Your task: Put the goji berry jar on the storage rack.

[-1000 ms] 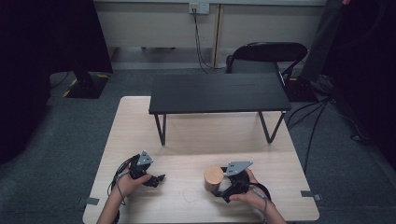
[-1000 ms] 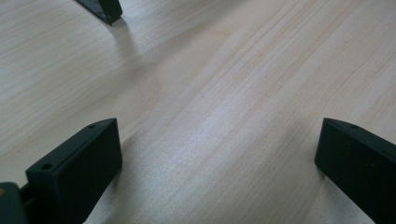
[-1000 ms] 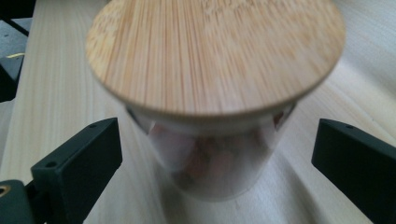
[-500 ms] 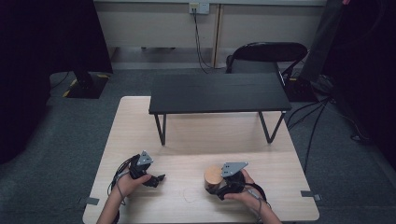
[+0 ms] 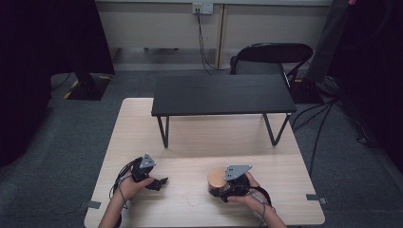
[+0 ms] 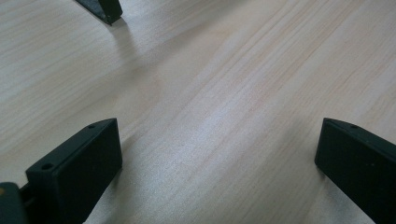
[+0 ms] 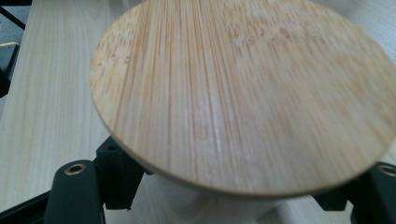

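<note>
Jar w/ bamboo lid (image 7: 243, 93) sits between right gripper (image 5: 223, 187) jaws, pinched at its white body below lid, on table (image 5: 199, 142). Left gripper (image 6: 219, 163): jaws spread wide, nothing between, well apart to jar's left. Black bench (image 5: 221, 94) beyond both.

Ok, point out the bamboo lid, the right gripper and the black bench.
bamboo lid (image 7: 243, 93), right gripper view, middle of its round top.
right gripper (image 5: 227, 186), high view, between its jaws.
black bench (image 5: 222, 94), high view, middle of its top.
</note>
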Demonstrator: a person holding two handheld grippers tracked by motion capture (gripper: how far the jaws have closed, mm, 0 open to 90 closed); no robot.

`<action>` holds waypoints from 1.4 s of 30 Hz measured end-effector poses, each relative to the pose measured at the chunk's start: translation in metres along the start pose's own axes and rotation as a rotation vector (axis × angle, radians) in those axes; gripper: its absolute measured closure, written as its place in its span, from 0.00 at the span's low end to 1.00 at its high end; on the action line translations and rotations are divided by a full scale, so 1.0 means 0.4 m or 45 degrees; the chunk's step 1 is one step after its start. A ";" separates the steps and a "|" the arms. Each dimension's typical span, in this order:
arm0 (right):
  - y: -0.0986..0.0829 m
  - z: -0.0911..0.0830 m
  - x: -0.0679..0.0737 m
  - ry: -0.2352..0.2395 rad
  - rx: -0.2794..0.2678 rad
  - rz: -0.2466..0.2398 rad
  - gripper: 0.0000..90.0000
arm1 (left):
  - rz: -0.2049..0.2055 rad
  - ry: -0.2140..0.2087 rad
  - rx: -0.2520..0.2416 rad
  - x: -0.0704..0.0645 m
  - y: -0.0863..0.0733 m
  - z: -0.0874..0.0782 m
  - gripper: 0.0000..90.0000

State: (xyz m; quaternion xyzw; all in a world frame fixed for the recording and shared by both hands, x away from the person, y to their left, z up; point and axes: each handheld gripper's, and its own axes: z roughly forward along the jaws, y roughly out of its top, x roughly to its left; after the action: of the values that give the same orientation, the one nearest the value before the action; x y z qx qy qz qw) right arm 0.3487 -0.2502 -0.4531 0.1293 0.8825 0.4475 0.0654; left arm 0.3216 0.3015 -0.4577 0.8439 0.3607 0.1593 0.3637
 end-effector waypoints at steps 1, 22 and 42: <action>0.004 -0.003 0.002 -0.004 0.004 -0.001 0.29 | 0.000 0.000 0.000 0.000 0.000 0.000 0.00; 0.127 -0.133 0.005 -0.052 -0.044 0.056 0.29 | -0.002 0.000 -0.001 0.000 0.000 0.000 0.00; 0.303 -0.292 -0.051 -0.130 -0.057 0.087 0.29 | 0.000 0.000 0.001 0.000 0.000 0.000 0.00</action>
State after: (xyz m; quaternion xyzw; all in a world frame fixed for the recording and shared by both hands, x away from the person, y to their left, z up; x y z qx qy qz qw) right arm 0.3617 -0.2778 -0.2862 0.1804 0.8629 0.4618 0.0977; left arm 0.3216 0.3015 -0.4576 0.8441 0.3606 0.1593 0.3634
